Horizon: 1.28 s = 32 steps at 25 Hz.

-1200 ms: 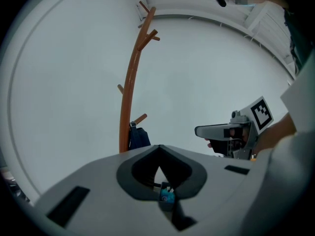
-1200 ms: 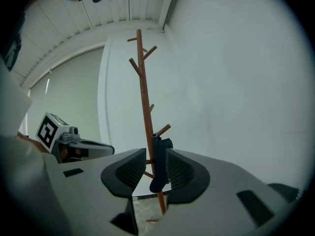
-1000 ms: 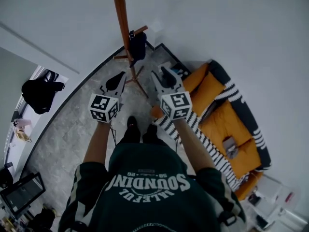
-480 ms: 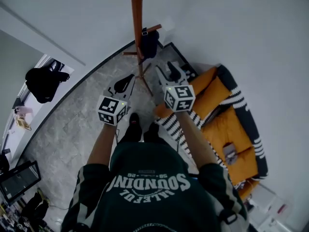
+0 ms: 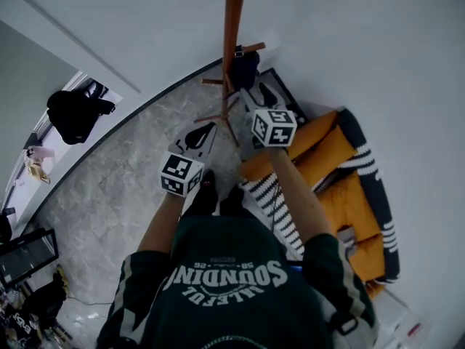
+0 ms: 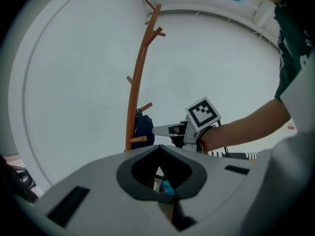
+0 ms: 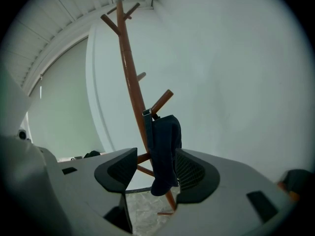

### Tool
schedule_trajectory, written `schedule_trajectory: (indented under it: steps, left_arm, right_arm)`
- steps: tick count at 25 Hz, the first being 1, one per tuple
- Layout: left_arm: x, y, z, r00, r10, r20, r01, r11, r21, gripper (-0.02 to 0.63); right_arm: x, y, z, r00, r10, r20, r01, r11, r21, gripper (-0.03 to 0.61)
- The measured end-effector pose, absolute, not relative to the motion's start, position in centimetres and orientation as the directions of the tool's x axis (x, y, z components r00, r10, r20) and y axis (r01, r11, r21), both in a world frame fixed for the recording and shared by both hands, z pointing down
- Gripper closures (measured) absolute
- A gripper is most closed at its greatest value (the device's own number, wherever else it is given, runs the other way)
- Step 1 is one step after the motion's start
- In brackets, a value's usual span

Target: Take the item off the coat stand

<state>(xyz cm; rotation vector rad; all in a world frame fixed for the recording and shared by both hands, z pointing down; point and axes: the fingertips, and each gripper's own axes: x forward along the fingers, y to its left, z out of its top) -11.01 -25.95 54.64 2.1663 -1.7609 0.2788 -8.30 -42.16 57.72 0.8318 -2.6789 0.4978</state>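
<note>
A brown wooden coat stand rises by the white wall. A dark navy item, which looks like a cap, hangs by its strap from a low peg. In the right gripper view the item shows in the gap of my right gripper, and the pads stand apart from it. That gripper's jaws have just been opening and are wide. My right gripper reaches close to the stand. My left gripper hangs lower and further back, with its jaws together on nothing.
An orange sofa with a black-and-white striped throw stands to the right, close to the stand's feet. A black bag lies at the far left. The person's feet are on the grey marble floor just before the stand.
Both grippers have moved forward toward the coat stand, the right one further, up to the hanging item. The right jaws have spread wider. The stand now sits nearer the picture's middle.
</note>
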Motion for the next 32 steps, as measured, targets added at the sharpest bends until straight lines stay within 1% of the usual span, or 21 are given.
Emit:
schedule_trajectory:
  steps: [3,11,15,16,20,22,25,32]
  left_arm:
    - [-11.5,-25.5,54.8,0.198,-0.911,0.362,-0.978,-0.160,0.133,0.612]
    - [-13.9,-24.2,55.1,0.133,-0.917,0.376,-0.988,-0.091,0.128,0.612]
    - [-14.5,-23.9,55.2,0.118,-0.919,0.377,-0.989,-0.073,0.130,0.612]
    - [-14.5,-23.9,55.1,0.117,-0.920,0.375,-0.989,-0.073,0.130,0.612]
    - [-14.8,-24.2,55.0,0.116,-0.923,0.366,-0.991,-0.081,0.109,0.612]
    - [-14.7,-24.3,54.8,0.124,-0.922,0.366,-0.990,-0.088,0.112,0.612]
    - [-14.4,-24.4,54.8,0.141,-0.918,0.371,-0.987,-0.102,0.122,0.612]
    - [-14.0,-25.1,54.3,0.160,-0.919,0.359,-0.985,-0.127,0.114,0.612]
  right_arm:
    - [-9.3,-43.1,58.6,-0.786,-0.483,0.386,-0.595,0.761,-0.258,0.362]
    - [-11.6,-45.7,60.1,-0.778,-0.458,0.430,-0.589,0.770,-0.246,0.354]
    - [-12.0,-46.2,60.7,-0.761,-0.460,0.457,-0.593,0.778,-0.205,0.356]
    - [-12.0,-46.1,60.7,-0.762,-0.459,0.456,-0.589,0.785,-0.193,0.363]
    - [-12.0,-45.8,60.2,-0.765,-0.455,0.457,-0.568,0.811,-0.143,0.478]
    - [-12.1,-45.7,59.8,-0.764,-0.451,0.460,-0.555,0.824,-0.115,0.521]
    - [-11.7,-45.5,59.5,-0.751,-0.461,0.473,-0.546,0.836,-0.053,0.546]
    - [-10.8,-46.0,58.2,-0.740,-0.482,0.469,-0.543,0.840,0.008,0.554]
